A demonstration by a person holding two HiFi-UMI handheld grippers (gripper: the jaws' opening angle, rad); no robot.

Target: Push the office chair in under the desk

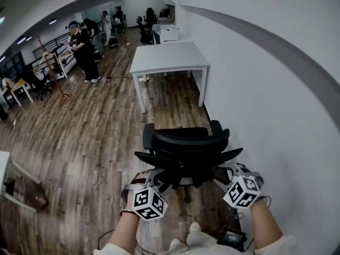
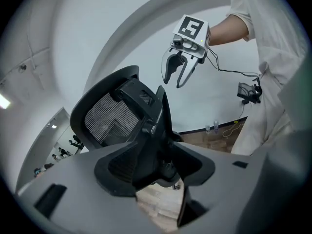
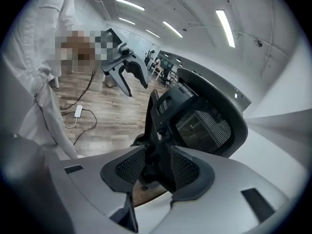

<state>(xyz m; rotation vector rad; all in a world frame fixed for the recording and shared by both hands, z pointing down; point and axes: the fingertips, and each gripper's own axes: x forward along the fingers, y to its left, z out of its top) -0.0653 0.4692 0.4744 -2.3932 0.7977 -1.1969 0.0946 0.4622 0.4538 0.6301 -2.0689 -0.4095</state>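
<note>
1. The left gripper (image 3: 136, 90) gapes wide and the right gripper (image 2: 172, 84) stands partly open. Neither holds anything (the backrest only shows beyond their jaws).
2. Both hang just behind the office chair (image 1: 186, 145). I judge the push not yet begun. Next, brace both claws on the backrest and drive it straight ahead.
3. The chair stands well short of the white desk (image 1: 169, 57), close beside the wall (image 1: 265, 89). Only bare floor lies between chair and desk.
4. The chair could veer into the wall. The people (image 1: 82, 47) are far off, clear of the path.

Wood floor (image 1: 95, 137), white wall (image 1: 276, 89), standing people (image 1: 85, 49)
</note>
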